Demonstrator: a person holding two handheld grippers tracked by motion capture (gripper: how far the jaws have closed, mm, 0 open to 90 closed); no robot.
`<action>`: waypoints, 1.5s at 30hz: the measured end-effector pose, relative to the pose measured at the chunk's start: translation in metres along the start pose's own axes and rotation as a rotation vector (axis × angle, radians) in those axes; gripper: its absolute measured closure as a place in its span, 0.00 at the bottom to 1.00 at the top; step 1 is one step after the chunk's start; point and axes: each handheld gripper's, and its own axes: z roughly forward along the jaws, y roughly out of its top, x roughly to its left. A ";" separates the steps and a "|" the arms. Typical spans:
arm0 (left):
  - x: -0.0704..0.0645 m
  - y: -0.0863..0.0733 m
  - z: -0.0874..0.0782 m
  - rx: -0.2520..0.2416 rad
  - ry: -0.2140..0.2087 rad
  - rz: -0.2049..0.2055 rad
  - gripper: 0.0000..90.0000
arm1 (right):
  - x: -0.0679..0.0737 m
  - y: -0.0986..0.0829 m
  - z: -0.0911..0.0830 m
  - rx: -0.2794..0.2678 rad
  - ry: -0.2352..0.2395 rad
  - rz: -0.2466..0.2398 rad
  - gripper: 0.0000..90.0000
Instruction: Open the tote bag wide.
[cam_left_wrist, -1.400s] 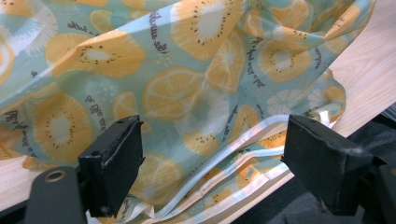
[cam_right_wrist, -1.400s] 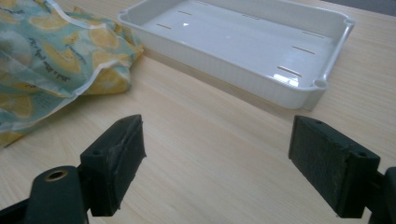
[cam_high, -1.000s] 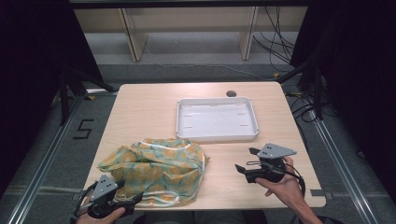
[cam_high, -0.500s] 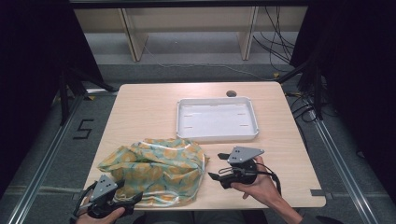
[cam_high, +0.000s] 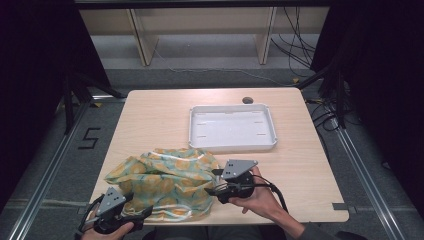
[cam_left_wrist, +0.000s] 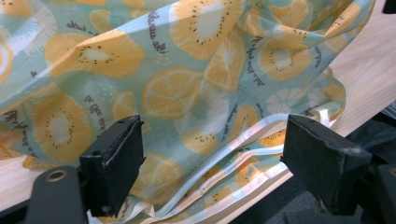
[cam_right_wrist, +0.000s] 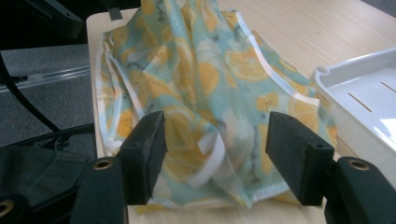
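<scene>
A crumpled cloth (cam_high: 165, 182) printed with orange and lemon slices on pale green lies at the table's front left. My left gripper (cam_high: 142, 214) sits at its front left corner, open, with the cloth's white-hemmed edge (cam_left_wrist: 219, 158) between its jaws. My right gripper (cam_high: 212, 184) has come up against the cloth's right side, open, its jaws either side of a bunched fold (cam_right_wrist: 215, 135). A hand holds each gripper at the table's front edge.
A shallow white tray (cam_high: 232, 128) stands empty behind the cloth, right of centre; its corner (cam_right_wrist: 359, 84) lies close beside my right gripper. A dark cable hole (cam_high: 247, 100) sits near the table's far edge. Floor rails run along both sides of the table.
My right gripper has slid left across the table from the right front area until its jaws reach the cloth's right edge. The left gripper has stayed in place.
</scene>
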 end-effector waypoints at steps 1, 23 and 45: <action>0.000 0.000 0.000 0.003 0.000 0.002 0.22 | 0.000 0.001 0.003 -0.003 -0.004 0.002 0.44; 0.001 0.000 -0.002 -0.023 0.003 -0.014 0.22 | -0.003 0.006 0.030 0.054 0.027 -0.012 0.99; 0.001 0.001 -0.007 -0.036 0.007 -0.020 0.23 | -0.020 -0.021 -0.029 0.093 -0.028 0.064 1.00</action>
